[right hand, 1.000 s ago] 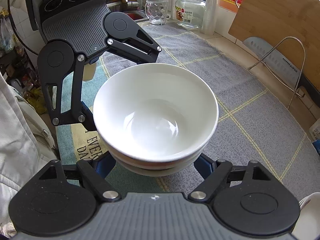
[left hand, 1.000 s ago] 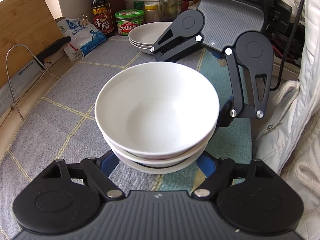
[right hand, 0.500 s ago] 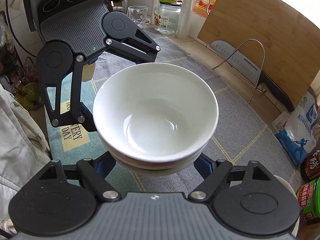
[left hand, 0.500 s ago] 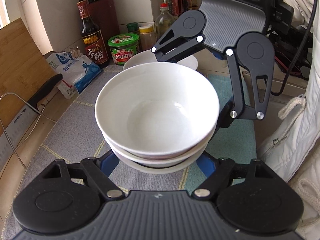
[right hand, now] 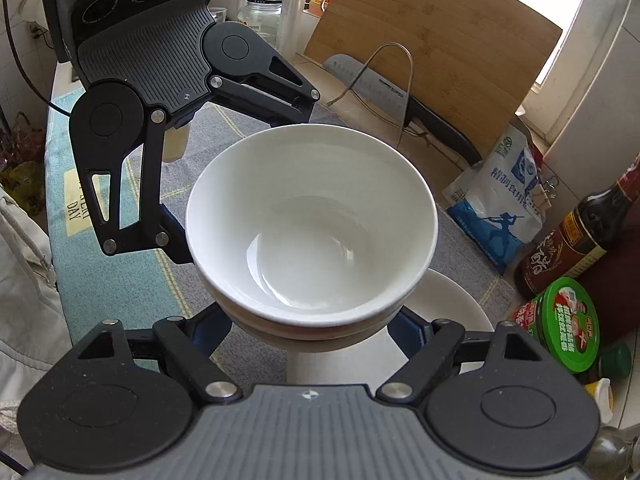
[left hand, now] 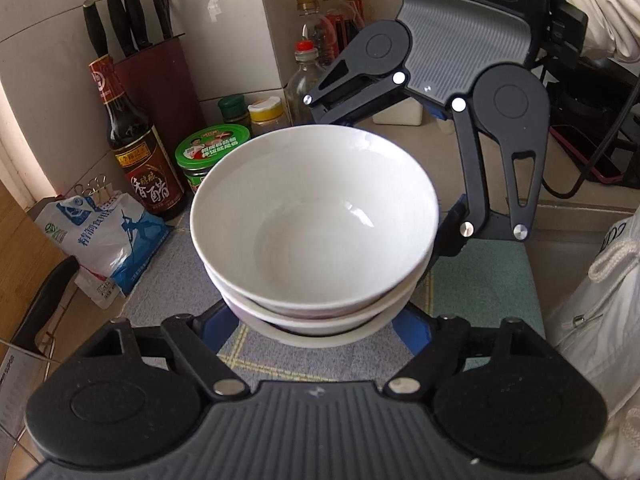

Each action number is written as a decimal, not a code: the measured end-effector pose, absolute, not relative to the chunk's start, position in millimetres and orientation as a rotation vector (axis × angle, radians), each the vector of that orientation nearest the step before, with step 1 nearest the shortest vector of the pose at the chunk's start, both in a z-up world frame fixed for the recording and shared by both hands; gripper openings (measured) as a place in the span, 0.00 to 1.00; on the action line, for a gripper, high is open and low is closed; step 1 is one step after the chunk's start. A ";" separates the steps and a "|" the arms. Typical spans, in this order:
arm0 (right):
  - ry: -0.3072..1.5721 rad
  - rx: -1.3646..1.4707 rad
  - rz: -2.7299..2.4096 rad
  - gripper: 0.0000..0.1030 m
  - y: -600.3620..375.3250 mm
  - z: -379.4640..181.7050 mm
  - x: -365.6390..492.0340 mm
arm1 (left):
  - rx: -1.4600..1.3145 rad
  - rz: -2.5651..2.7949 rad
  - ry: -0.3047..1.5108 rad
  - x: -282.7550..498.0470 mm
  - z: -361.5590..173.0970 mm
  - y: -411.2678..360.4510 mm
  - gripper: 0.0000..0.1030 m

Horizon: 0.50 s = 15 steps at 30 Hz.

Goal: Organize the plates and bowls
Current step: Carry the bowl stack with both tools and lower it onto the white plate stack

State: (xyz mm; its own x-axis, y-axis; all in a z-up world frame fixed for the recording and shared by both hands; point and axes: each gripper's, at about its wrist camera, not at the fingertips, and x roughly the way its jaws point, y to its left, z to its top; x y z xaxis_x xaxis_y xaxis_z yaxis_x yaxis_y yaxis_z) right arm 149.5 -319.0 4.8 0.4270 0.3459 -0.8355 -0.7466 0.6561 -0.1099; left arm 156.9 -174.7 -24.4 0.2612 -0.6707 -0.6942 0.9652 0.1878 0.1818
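The left gripper [left hand: 316, 322] and the right gripper [right hand: 312, 326] both grip the stack of bowls [left hand: 314, 216] from opposite sides, in the air above the plates [right hand: 448, 312] on the bench [right hand: 208, 160]; next, lower it level.

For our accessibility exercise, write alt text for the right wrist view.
A stack of white ceramic bowls is held between the left gripper and right gripper above a grey cloth-covered counter, with white plates just beneath it.
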 end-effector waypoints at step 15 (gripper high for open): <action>0.978 -0.425 0.616 0.85 -385.8 -24.9 175.2 | 0.686 -1.304 0.568 195.5 -50.4 -246.1 0.81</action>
